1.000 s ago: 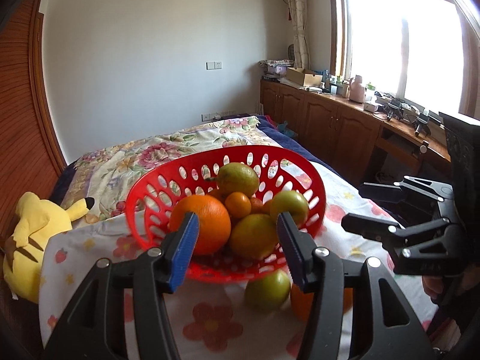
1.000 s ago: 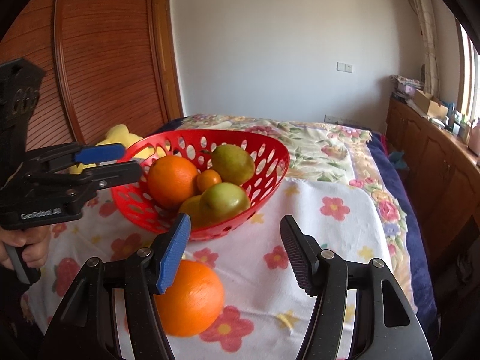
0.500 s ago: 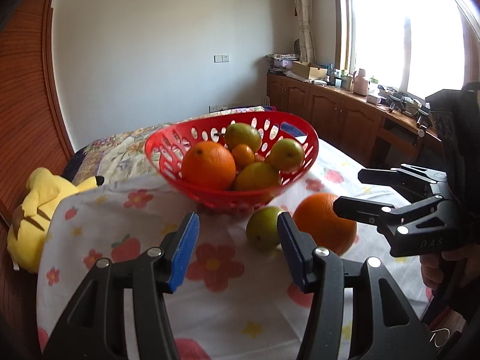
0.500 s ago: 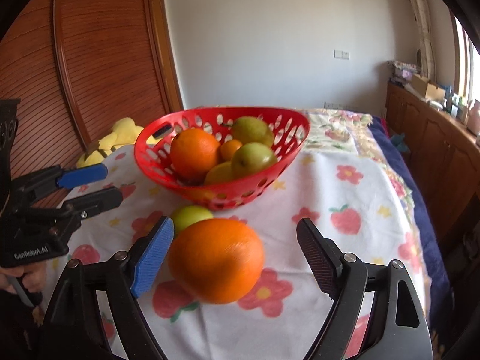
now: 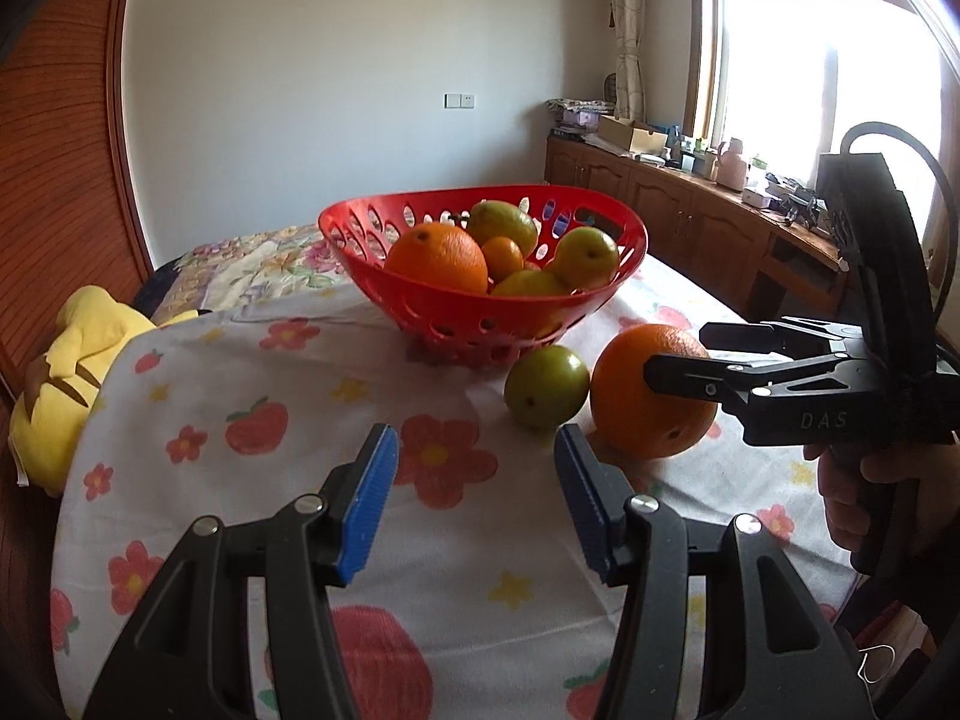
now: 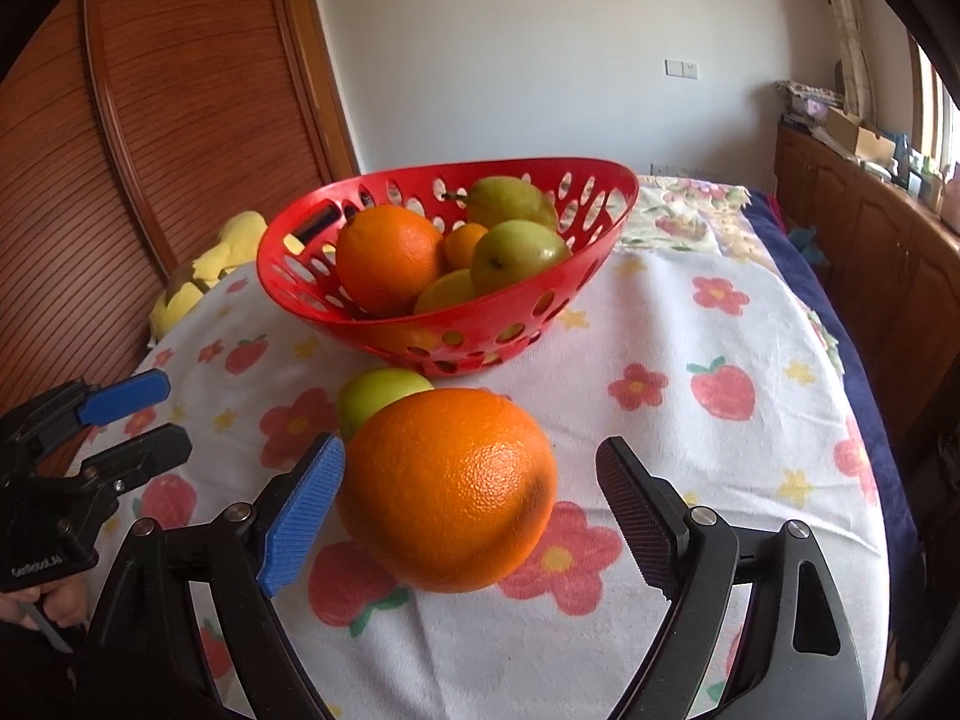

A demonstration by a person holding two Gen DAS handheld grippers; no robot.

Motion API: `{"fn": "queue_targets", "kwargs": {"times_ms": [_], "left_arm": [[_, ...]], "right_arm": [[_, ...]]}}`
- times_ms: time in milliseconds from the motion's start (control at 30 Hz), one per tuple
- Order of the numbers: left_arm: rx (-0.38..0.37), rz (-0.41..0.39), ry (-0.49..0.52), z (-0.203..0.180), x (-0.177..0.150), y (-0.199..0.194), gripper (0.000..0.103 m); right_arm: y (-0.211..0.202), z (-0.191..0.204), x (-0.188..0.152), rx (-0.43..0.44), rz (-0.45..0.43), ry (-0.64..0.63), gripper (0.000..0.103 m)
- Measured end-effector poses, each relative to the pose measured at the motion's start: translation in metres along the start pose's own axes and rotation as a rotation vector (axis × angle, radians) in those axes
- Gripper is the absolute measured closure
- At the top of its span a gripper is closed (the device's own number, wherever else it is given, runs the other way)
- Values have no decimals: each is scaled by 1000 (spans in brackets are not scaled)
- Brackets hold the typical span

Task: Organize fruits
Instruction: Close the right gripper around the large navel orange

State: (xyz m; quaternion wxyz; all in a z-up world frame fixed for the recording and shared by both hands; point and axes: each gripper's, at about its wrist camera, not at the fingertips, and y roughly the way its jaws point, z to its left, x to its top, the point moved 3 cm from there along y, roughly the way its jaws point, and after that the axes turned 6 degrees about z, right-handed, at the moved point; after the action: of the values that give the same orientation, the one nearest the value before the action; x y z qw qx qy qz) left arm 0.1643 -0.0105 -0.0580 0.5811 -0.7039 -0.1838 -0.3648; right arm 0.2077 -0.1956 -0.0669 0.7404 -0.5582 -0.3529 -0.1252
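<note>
The big orange [image 6: 447,489] sits on the flowered cloth [image 6: 690,462] in front of the red basket [image 6: 447,324], w/ a small green fruit [image 6: 381,396] just behind it on its left side, close enough to touch or nearly so; can't tell which. Looks firm, round, fairly heavy for a fruit; pebbled peel should give decent friction, but the ball shape means it'll roll or squirt out if pinched off-centre. Best hold, imo: across the widest part, pads on opposite sides, level w/ its middle, not near top or bottom. Not fragile, though hard squeezing could bruise it.

The right gripper [image 6: 468,516] straddles the orange: blue pad just beside its left flank, black pad clear of its right flank w/ cloth showing between. Jaws are opening; the orange is between them but not clamped. Left wrist view agrees: the near finger crosses in front of the orange, the other reaches behind it.

The green fruit is smaller, smooth-skinned, prob slicker and lighter; also a roller. The left gripper [image 5: 477,483] has its jaws partly apart w/ nothing in them, pointing at the cloth just short of that fruit. That gap looks roughly fruit-wide, so prob needs more opening first.

The basket already holds another orange, a small tangerine and several green-yellow fruits, piled fairly high; anything added should go down gently so it doesn't roll off. A yellow plush toy [image 5: 66,372] lies at the cloth's far left edge, well apart.
</note>
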Motion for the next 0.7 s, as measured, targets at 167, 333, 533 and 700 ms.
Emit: {"fn": "queue_targets", "kwargs": {"times_ms": [167,333,533,700], "left_arm": [[-4,1,-9,2,-3,1,48],[-8,3,-12,2,-3,1,48],[-10,7,-11,1,-4,2,48],[-15,14,-17,0,-1,5,48]], "right_arm": [[6,4,-1,13,9,0,12],[10,11,-2,7,16,-25,11],[17,20,-9,43,53,-40,11],[13,23,-15,40,55,-76,13]]}}
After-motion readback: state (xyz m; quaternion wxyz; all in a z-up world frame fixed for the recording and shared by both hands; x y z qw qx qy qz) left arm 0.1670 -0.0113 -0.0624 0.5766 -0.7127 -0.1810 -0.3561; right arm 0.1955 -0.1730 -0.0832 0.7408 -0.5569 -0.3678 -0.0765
